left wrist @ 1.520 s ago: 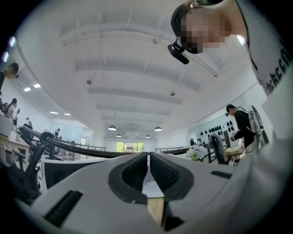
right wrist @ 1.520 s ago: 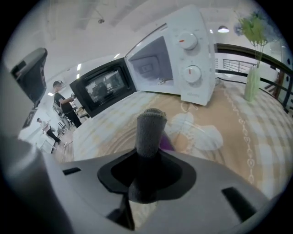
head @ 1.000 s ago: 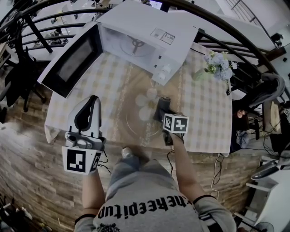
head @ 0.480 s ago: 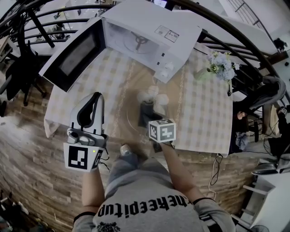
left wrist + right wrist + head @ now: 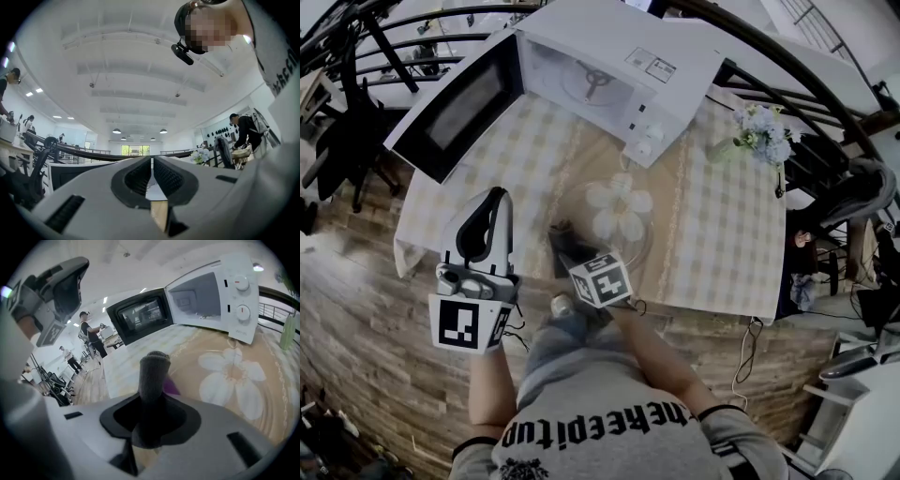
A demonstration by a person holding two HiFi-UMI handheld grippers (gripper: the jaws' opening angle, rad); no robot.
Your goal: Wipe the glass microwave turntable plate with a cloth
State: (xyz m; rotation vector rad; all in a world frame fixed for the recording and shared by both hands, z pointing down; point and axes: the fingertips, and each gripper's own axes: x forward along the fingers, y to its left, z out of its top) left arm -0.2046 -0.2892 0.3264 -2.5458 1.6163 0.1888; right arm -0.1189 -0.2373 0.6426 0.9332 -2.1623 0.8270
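The clear glass turntable plate lies on the checked tablecloth in front of the microwave, over a white flower print. My right gripper is at the plate's left near edge, shut on a dark grey cloth. In the right gripper view the cloth sticks up out of the right gripper, with the plate to its right. My left gripper is held up over the table's near left edge. In the left gripper view the left gripper is shut on nothing and points out across the room.
The white microwave stands at the table's far side with its door swung open to the left and its inside bare. A vase of pale flowers is at the far right. The table's front edge is close to my body.
My right gripper has swept with the cloth from the plate's right side across to its left near edge. The left gripper has hardly moved.
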